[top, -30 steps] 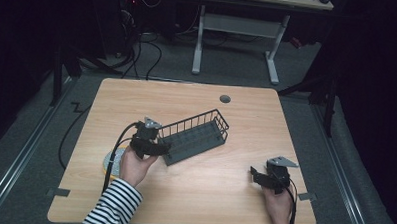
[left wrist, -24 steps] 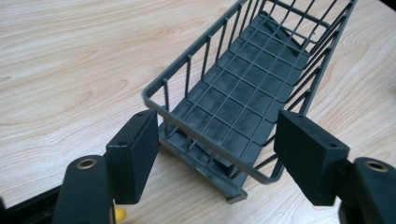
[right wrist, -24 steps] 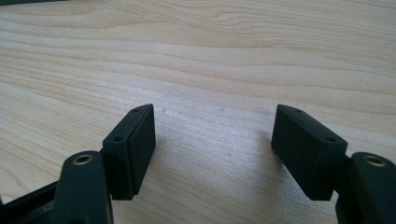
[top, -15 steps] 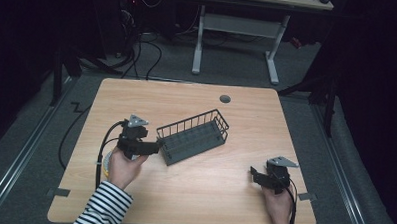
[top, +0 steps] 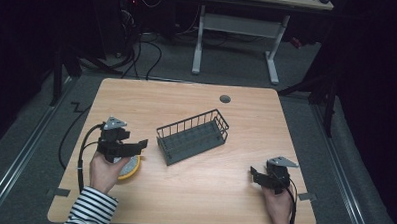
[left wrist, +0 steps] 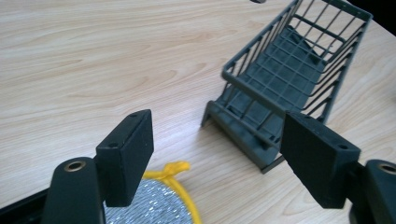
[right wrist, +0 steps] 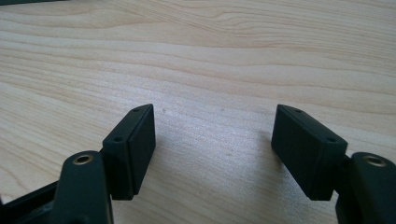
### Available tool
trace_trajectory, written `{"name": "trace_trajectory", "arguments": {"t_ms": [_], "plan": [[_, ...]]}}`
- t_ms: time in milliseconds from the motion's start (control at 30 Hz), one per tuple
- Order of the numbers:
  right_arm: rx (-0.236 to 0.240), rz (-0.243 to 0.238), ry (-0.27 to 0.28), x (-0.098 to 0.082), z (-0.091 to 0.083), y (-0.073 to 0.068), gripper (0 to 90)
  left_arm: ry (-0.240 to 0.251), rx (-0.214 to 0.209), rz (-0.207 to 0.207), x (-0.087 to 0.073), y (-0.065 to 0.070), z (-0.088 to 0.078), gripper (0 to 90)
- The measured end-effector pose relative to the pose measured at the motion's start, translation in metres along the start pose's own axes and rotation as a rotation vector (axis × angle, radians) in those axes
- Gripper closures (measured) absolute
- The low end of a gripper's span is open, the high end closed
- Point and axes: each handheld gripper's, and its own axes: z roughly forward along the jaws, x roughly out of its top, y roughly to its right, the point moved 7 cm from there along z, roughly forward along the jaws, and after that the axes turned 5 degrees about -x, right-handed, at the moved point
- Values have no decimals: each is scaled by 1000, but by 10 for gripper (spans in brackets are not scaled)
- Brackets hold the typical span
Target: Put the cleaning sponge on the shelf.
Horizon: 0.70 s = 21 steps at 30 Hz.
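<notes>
Dark wire basket lying near mid-bench, tilted diagonally, apart from both tongs. Just beside its near end: left tongs, just opened wide, nothing between the jaws, hovering over a yellow-rimmed silver scrubber. Far off at the bench's right near corner: right tongs, spread wide, empty, over bare wood.

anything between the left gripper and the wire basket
Nothing visible. The left gripper has just been opening its jaws, with nothing between them, and only bare table separates it from the wire basket. The yellow-rimmed pad lies below the jaws, off that line.
</notes>
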Motion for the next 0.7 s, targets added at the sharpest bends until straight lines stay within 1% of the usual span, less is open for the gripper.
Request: {"name": "trace_trajectory", "arguments": {"t_ms": [67, 100, 167, 200, 233, 267, 300, 467, 533, 567, 600, 633, 667, 700], "plan": [[0, 0, 0, 0, 0, 0, 306, 18, 20, 3, -2, -5, -5, 270], [0, 0, 0, 0, 0, 0, 306, 18, 20, 3, -2, -5, -5, 282], [0, 0, 0, 0, 0, 0, 305, 37, 38, 8, -5, -10, -10, 291], [0, 0, 0, 0, 0, 0, 306, 45, 47, -2, -9, -16, -15, 304], [0, 0, -1, 0, 0, 0, 306, 45, 47, -2, -9, -16, -15, 310], [-1, 0, -1, 0, 0, 0, 306, 45, 60, -15, -14, -23, -20, 316], [-1, 0, -1, 0, 0, 0, 306, 45, 60, -15, -14, -23, -20, 318], [-1, 2, -2, 0, 0, 0, 306, 31, 86, -67, -32, -41, -27, 328], [-1, 1, -2, 0, 0, 0, 306, 31, 101, -79, -38, -47, -30, 368], [-1, 1, -2, 0, 0, 0, 306, 30, 105, -83, -41, -49, -30, 368], [-1, 1, -2, 0, 0, -1, 306, 26, 115, -99, -47, -54, -32, 381], [-1, 1, -2, 0, 0, -1, 306, 26, 115, -99, -47, -54, -32, 382], [-1, 1, -2, 0, 0, -1, 306, 21, 123, -118, -53, -60, -32, 383], [-1, 1, -2, 0, 0, -1, 306, 21, 123, -118, -53, -60, -32, 383]]}}
